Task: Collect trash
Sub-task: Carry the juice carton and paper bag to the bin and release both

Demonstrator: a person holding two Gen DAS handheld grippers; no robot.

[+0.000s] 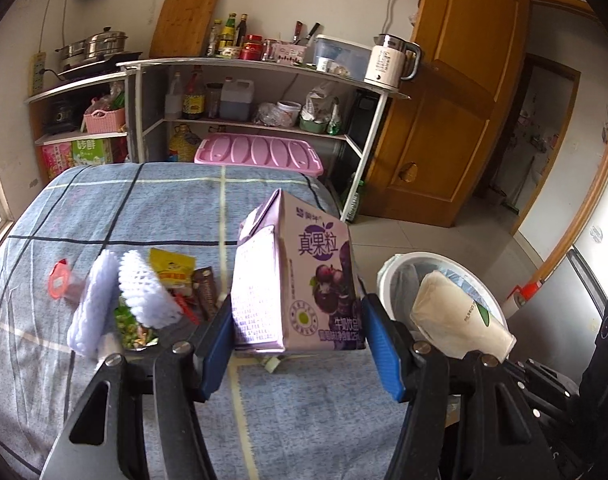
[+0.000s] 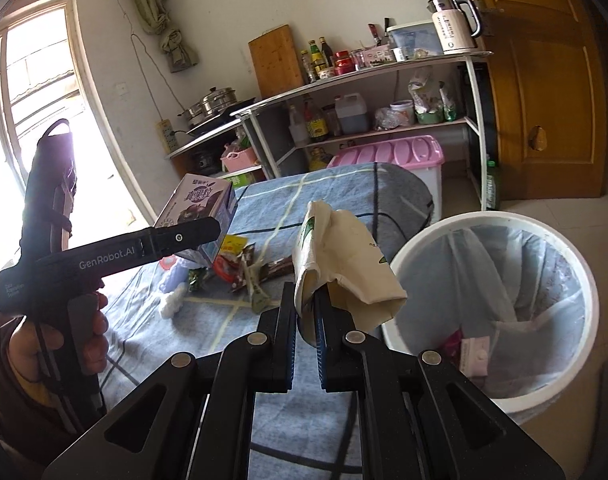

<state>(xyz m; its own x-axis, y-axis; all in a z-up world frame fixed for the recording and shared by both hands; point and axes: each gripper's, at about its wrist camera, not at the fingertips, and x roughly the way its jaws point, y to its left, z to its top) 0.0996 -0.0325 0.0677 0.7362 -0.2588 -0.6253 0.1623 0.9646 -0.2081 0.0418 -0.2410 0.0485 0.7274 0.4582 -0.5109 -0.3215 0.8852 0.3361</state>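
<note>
Purple cardboard drink carton point(image 1: 300, 276) sits clamped between the blue-padded fingers point(image 1: 216, 344) of your left gripper point(image 1: 298, 342), raised above the blue checked cloth tabletop point(image 1: 104, 208). Its long axis runs nearly upright, gabled top tilted slightly left and away from you. Your right gripper point(image 2: 305, 320) has its fingers point(image 2: 290, 320) closed almost together on a crumpled cream paper cup point(image 2: 339, 264); the cup's long axis slants up and to the left, creased open mouth low toward the round white plastic bin point(image 2: 423, 240), which has a translucent bag liner and stands just beside the tabletop. White foam mesh sleeves point(image 1: 144, 292), ribbed and soft, lie on the tabletop among glossy snack wrappers point(image 1: 172, 270).
</note>
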